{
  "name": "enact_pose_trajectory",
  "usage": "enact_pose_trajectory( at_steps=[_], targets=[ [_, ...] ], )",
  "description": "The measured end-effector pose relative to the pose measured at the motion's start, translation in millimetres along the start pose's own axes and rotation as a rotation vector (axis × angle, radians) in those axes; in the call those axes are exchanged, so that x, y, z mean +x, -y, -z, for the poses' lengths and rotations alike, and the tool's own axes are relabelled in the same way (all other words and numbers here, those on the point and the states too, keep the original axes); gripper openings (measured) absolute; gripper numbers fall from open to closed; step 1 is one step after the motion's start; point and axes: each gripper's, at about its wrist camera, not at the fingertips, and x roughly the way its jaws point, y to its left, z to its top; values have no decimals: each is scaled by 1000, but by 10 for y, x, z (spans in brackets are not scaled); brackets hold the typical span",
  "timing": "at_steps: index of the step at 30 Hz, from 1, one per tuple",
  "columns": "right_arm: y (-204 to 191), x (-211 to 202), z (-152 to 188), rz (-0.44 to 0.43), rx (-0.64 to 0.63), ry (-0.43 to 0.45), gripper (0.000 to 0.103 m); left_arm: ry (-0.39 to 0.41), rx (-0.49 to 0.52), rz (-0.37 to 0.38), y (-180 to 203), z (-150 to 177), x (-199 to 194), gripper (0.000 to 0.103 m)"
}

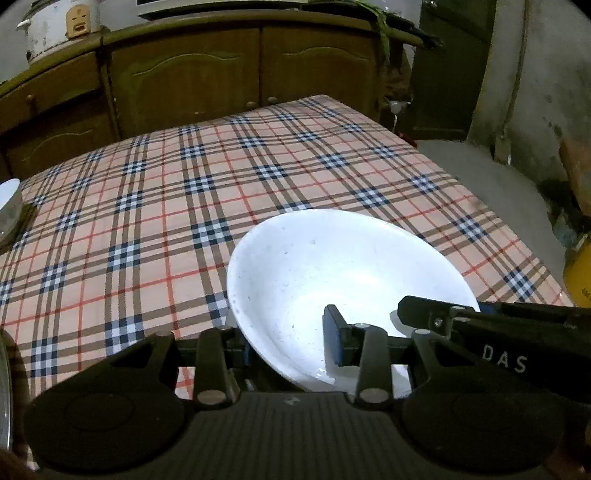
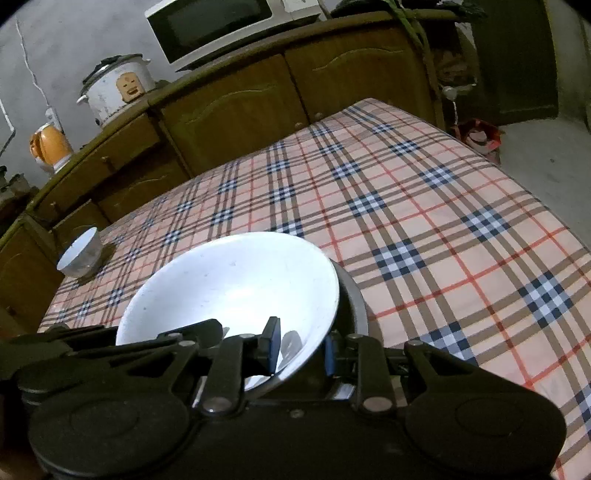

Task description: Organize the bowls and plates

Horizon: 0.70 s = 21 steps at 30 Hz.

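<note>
Left gripper (image 1: 288,343) pinching the near rim of a white bowl (image 1: 332,273), one pad inside, the other under the outer wall. Right gripper (image 2: 301,347) clamped the same way on the bowl (image 2: 236,284) rim, inner pad against the white inside, outer pad against the dark underside. Both grips at about 6 o'clock in their own views, so the bowl carried two-handed by opposite sides of the rim.

Bowl tilted, apparently lifted above the checked counter (image 1: 147,192), toward the near edge; contact with the cloth not clear. Smaller bowl (image 2: 79,254) at 9 o'clock on the counter, well apart, by the far-left edge. Microwave (image 2: 210,29) and rice cooker (image 2: 114,88) at 11 to 12 o'clock on the cabinet beyond.

Handling, as a judgement: rigid, thin-walled, probably enamelled metal or ceramic, smooth and glossy, so slippery between pads. Moderately light but wide, inclined to swing or pivot from a rim pinch. Best held at the rim on two opposite sides, pads well over the lip, kept level. Chipping likely if set down hard or knocked against other dishes.
</note>
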Motion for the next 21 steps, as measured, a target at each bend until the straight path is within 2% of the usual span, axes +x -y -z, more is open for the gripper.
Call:
enact_pose_trajectory(
  at_steps=[14, 17, 21],
  targets=[
    [-37, 0, 24, 43, -62, -15, 31, -35, -51, 42, -40, 63, 11, 38],
    [-41, -12, 19, 37, -69, -15, 31, -43, -60, 55, -48, 66, 2, 43],
    [-9, -21, 5, 23, -53, -28, 31, -43, -35, 45, 2, 74, -8, 44]
  ],
)
